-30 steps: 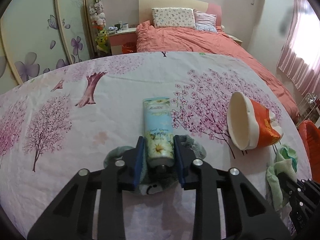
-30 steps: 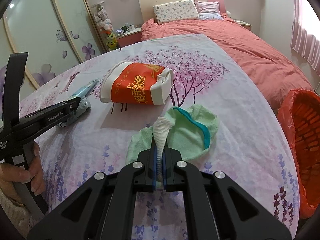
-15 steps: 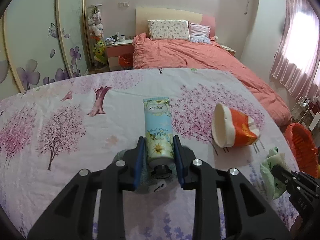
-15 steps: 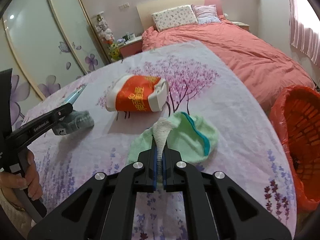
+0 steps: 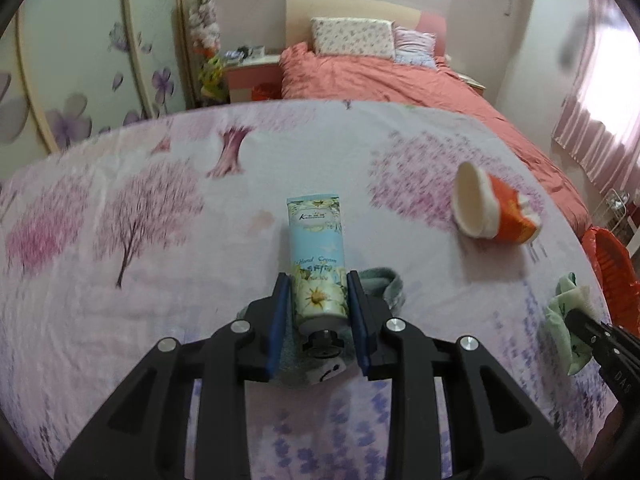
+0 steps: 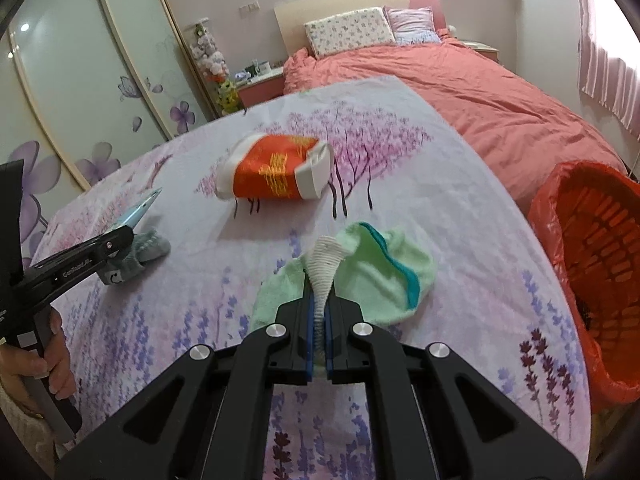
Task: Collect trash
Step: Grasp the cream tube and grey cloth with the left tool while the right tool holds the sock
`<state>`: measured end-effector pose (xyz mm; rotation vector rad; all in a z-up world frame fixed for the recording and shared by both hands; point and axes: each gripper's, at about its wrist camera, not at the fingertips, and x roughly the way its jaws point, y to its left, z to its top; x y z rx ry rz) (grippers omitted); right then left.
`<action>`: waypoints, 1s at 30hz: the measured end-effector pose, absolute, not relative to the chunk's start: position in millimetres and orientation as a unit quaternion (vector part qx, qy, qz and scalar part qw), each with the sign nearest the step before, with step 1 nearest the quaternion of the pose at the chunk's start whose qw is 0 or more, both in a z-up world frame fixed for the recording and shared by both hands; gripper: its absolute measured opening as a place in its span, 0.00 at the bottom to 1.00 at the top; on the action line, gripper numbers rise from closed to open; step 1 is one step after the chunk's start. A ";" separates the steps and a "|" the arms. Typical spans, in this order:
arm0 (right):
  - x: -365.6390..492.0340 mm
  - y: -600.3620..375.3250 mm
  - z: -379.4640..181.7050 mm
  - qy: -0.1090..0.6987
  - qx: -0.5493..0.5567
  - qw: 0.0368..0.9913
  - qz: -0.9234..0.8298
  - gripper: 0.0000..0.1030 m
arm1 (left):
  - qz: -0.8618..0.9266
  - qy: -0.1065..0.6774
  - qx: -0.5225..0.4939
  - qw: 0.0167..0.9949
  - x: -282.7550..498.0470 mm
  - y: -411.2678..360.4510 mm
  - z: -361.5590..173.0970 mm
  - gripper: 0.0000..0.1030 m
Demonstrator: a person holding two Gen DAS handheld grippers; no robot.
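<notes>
My left gripper point(image 5: 318, 292) is shut on a light-blue hand cream tube point(image 5: 316, 256) with daisy print, held above the table; it also shows in the right wrist view point(image 6: 140, 210). A grey sock point(image 5: 380, 284) lies under it. My right gripper point(image 6: 319, 312) is shut on the white ribbed cuff of a mint-green sock point(image 6: 384, 276), lifted over the table; the sock shows in the left wrist view point(image 5: 568, 320). An orange and white crushed paper cup point(image 6: 276, 168) lies on the table point(image 6: 440, 184), also in the left wrist view point(image 5: 492, 212).
An orange bin point(image 6: 592, 256) lined with a red bag stands off the table's right edge. The floral tablecloth covers the table. A bed with a coral quilt point(image 6: 460, 80) stands behind. Sliding wardrobe doors point(image 6: 80, 80) are at left.
Both grippers have risen and pulled back from the table, each still holding its object. The paper cup looks smaller and farther. The orange bin has come more into the right wrist view.
</notes>
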<state>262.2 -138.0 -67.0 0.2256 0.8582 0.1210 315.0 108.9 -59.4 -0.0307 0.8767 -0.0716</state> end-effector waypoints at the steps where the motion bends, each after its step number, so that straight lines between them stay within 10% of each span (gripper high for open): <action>1: 262.1 -139.1 -67.8 0.416 0.109 0.901 0.058 0.04 | -0.032 0.425 -0.017 0.904 314.0 110.7 -60.5 0.29; 7: 261.1 -140.7 -69.1 0.418 0.112 0.900 0.059 0.04 | -0.024 0.406 -0.004 0.914 310.5 108.3 -51.0 0.41; 30: 259.7 -138.1 -72.0 0.424 0.108 0.897 0.063 0.04 | -0.014 0.414 -0.009 0.910 305.4 104.3 -66.8 0.34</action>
